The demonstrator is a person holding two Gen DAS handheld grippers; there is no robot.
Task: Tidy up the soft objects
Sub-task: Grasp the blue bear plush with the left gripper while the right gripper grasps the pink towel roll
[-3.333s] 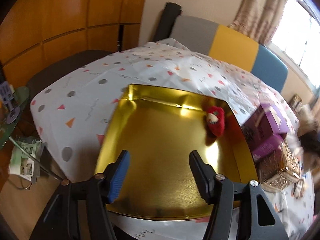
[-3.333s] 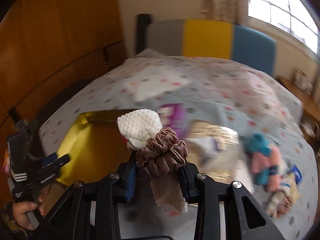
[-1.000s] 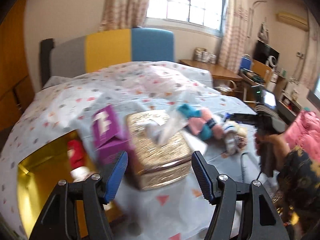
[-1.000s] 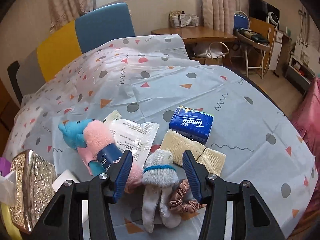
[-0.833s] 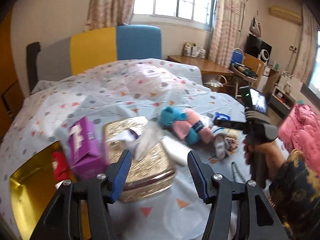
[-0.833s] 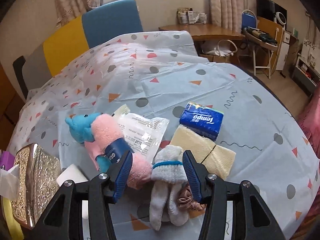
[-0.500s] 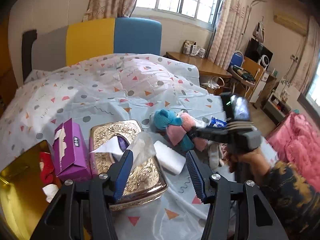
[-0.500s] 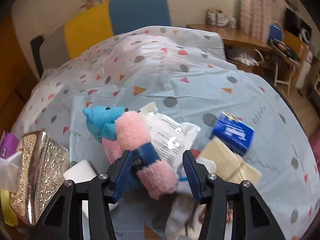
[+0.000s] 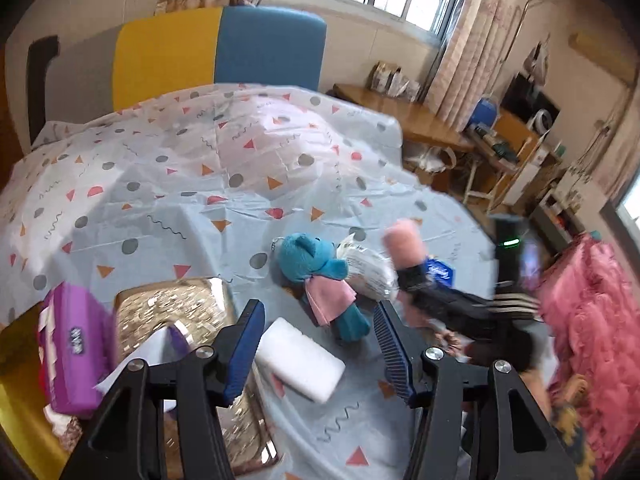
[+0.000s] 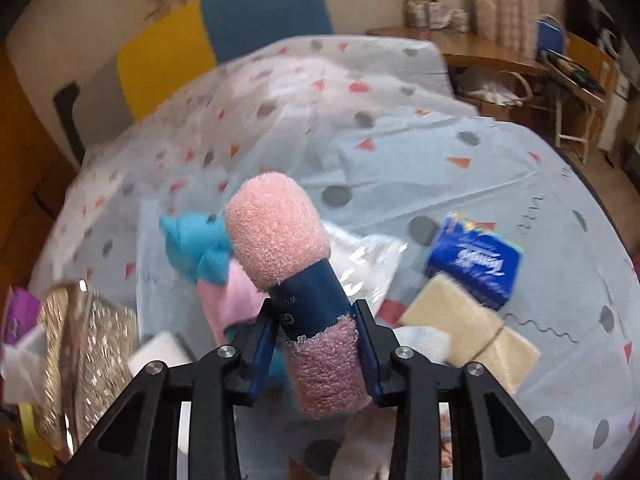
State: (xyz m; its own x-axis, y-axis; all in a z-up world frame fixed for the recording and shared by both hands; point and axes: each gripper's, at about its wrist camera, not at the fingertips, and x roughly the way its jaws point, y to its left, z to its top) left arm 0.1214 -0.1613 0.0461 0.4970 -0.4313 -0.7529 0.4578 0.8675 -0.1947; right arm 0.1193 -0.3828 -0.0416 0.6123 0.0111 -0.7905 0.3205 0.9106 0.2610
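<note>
At far left, the gold tray [image 9: 16, 408] holds a few soft pieces; the left gripper [image 9: 318, 344] hangs released above the white sponge [image 9: 300, 364]; the right gripper [image 10: 316, 350], just closing, clamps the pink roll [image 10: 292, 264]; blue plush [image 9: 312, 260] and others remain.

Pink roll [image 10: 276, 232] with navy band; teal plush [image 9: 308, 258]; white sponge [image 9: 300, 360]; purple box [image 9: 72, 344]; blue tissue pack [image 10: 474, 260].

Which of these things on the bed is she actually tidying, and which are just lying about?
Being tidied: pink roll clamped in the right gripper; blue toy; white sponge; gold tray.
Lying about: tissue pack, gold box, purple box.
</note>
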